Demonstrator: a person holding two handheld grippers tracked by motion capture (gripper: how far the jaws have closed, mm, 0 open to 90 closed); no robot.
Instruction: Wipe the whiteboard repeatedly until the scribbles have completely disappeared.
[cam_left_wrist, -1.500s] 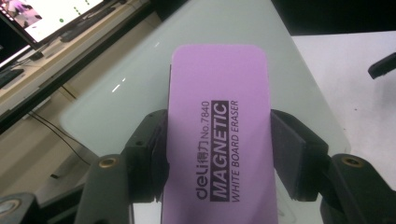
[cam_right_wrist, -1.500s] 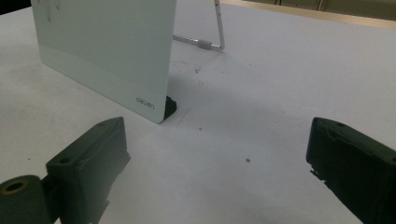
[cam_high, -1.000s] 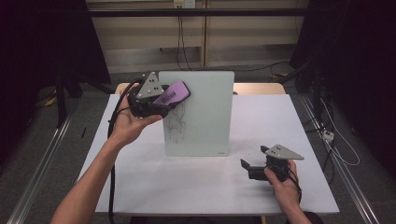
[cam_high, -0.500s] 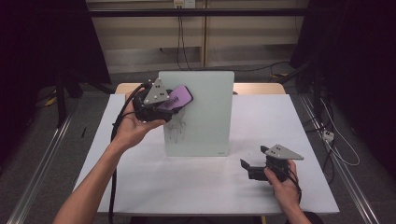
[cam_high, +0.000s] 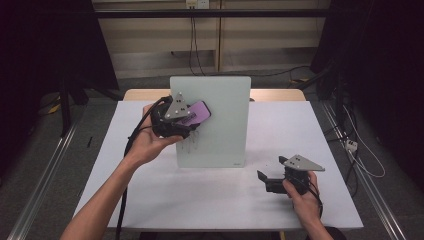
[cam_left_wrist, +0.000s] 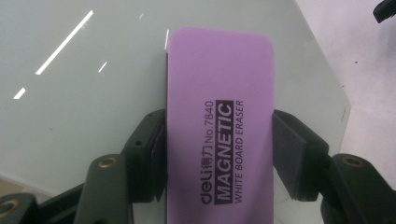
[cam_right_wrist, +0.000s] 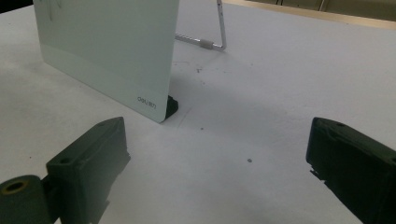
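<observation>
From my feed: white table (cam_high: 150, 200) on grey floor (cam_high: 45, 165), wooden surface (cam_high: 280, 94) just behind its far edge. Pale wall panels (cam_high: 150, 40) at back, cables (cam_high: 192, 45) hanging down them. Dark curtains (cam_high: 45, 50) both sides. Dim room, table lit.

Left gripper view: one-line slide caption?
Left tongs shut on a purple magnetic eraser held against the glass whiteboard.

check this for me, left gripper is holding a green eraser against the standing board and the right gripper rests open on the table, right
Not quite: the eraser is purple, not green, as the left gripper view shows. The rest holds: the left gripper holds it against the standing board, and the right gripper rests open on the table.
</observation>
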